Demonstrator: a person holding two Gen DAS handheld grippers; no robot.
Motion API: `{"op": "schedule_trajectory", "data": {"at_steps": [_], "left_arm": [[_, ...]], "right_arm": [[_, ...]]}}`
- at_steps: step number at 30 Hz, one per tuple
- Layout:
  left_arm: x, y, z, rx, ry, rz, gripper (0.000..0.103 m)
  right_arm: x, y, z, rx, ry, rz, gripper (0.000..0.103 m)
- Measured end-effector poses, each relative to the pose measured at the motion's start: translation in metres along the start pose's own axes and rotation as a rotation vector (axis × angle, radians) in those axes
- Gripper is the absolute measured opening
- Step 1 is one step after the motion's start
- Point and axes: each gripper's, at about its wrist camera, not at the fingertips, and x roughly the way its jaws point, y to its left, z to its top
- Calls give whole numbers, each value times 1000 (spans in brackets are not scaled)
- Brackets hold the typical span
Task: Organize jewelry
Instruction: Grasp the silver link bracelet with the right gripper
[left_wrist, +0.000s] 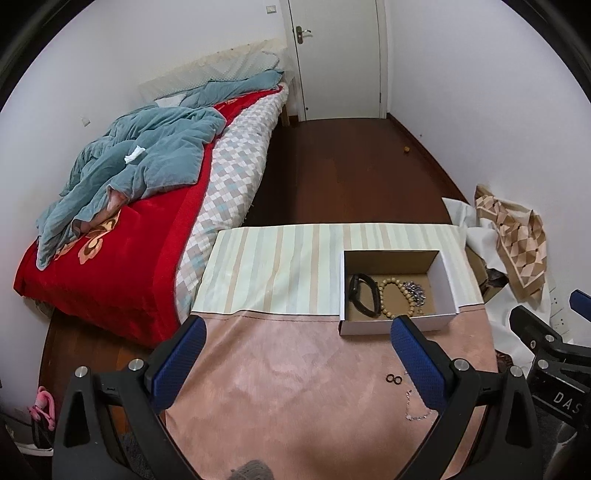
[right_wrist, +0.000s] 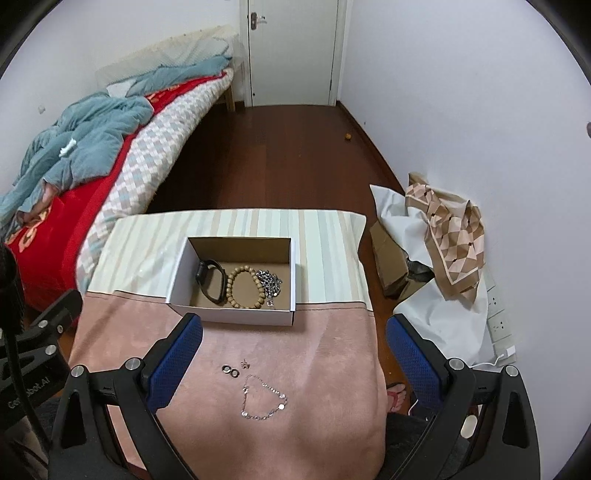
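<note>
I hold two grippers above a small table draped in pink cloth (right_wrist: 314, 369), with a striped cloth (right_wrist: 155, 236) over its far half. My left gripper (left_wrist: 297, 332) and my right gripper (right_wrist: 293, 330) both have their blue-padded jaws spread wide apart, holding nothing.

A white cardboard box (right_wrist: 236, 316) sits open where the two cloths meet. Inside lie a black wristband (right_wrist: 211, 279), a wooden bead bracelet (right_wrist: 245, 288) and a heap of silver chain (right_wrist: 271, 282), side by side.

Still loose on the pink cloth, near me, are two small rings (right_wrist: 229, 370) touching each other, a tiny earring or charm (right_wrist: 244, 364) just beside them, and a thin silver chain bracelet (right_wrist: 264, 402) lying in an open loop.

My worry: the rings are flat and tiny, so my broad pads may pinch cloth instead, or flick a ring off the table. The limp bracelet could slip from a shallow grip and snag on the box's rim.
</note>
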Motion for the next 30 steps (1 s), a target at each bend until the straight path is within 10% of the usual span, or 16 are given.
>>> {"op": "schedule_trajectory", "data": {"at_steps": [10, 18, 22, 30], "left_arm": [[-19, 5, -16, -26, -19, 12, 102], [45, 3, -73, -23, 133, 104, 102], [88, -1, -104, -1, 238, 147, 102], [133, -10, -131, 42, 365, 162, 102]], "right_arm": [[-30, -6, -15, 38, -29, 49, 101], [65, -22, -87, 129, 231, 104, 99], [121, -28, -125, 176, 347, 103, 74], [170, -9, -154, 123, 330, 65, 66]]}}
